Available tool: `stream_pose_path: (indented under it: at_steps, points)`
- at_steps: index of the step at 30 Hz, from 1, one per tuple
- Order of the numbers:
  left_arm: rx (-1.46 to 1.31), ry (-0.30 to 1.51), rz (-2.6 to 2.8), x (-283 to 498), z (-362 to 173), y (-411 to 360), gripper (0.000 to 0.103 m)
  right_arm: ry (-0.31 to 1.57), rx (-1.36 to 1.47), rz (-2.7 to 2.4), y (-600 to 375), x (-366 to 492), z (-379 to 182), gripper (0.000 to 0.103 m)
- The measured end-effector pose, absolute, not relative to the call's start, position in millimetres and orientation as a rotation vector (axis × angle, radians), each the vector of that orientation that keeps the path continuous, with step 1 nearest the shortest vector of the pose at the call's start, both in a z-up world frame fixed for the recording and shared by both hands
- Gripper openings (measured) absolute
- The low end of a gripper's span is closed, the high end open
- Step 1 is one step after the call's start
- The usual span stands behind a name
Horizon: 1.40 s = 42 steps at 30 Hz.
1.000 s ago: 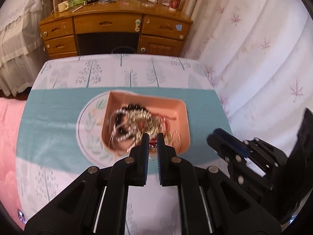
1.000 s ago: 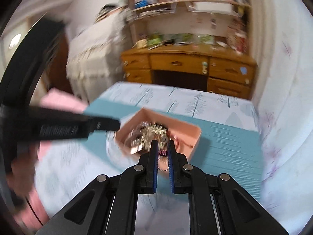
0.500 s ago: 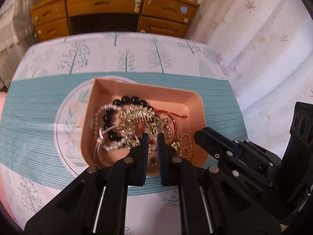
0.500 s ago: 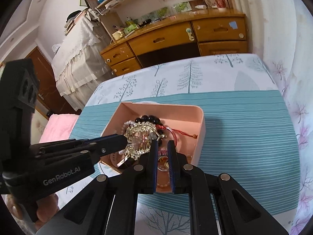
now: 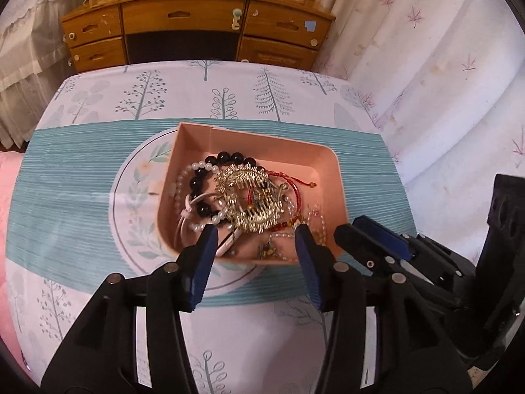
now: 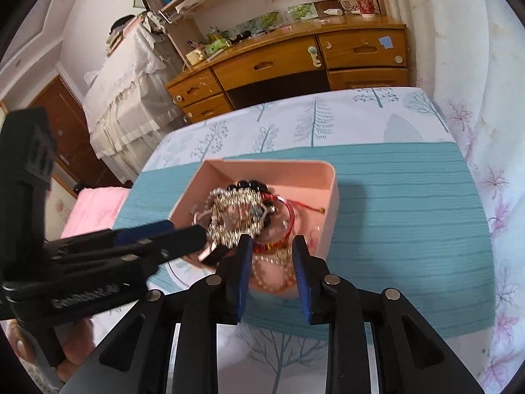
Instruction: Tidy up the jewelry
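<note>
The left hand-held gripper (image 5: 256, 229) hangs over the near rim of the pink tray (image 5: 323, 154), its jaws opening and grasping nothing, with the jewelry (image 5: 249, 197) just beyond its tips. The right hand-held gripper (image 6: 270, 243) comes in at the tray's near right corner, jaws also opening, released, over pale beads (image 6: 272, 272). The tray sits on a round leaf print in the teal band of the cloth (image 5: 65, 177) covering the counter. In it lie a gold piece (image 5: 252, 193), black beads (image 5: 229, 157), pearls (image 5: 183, 177) and a red cord (image 5: 295, 180), tangled. Far off stands a wooden desk (image 5: 183, 19).
</note>
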<state>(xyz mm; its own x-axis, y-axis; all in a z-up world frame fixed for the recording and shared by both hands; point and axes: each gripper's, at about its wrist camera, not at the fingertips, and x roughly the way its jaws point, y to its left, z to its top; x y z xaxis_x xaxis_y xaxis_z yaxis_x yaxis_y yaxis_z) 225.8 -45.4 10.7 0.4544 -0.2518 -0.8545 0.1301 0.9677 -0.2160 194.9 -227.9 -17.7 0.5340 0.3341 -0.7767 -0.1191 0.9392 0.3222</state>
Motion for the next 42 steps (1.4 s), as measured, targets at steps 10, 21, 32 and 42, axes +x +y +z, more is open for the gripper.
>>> stream_pose_path:
  at_steps: [10,21,32,42]
  points:
    - [-0.104,0.987,-0.149,169.0,31.5,-20.1,0.046,0.986,0.191,0.239,-212.6,143.3,-7.2,0.025]
    - [-0.053,0.949,-0.082,101.2,30.2,-4.5,0.048,0.962,0.184,0.179,-194.9,80.1,16.3,0.051]
    - [-0.077,0.953,-0.018,38.9,-0.8,9.3,0.055,0.917,0.158,0.119,-177.6,-1.6,14.3,0.063]
    - [-0.087,0.923,0.043,12.2,-8.3,12.9,0.058,0.900,0.134,0.119,-171.2,-42.5,13.2,0.064]
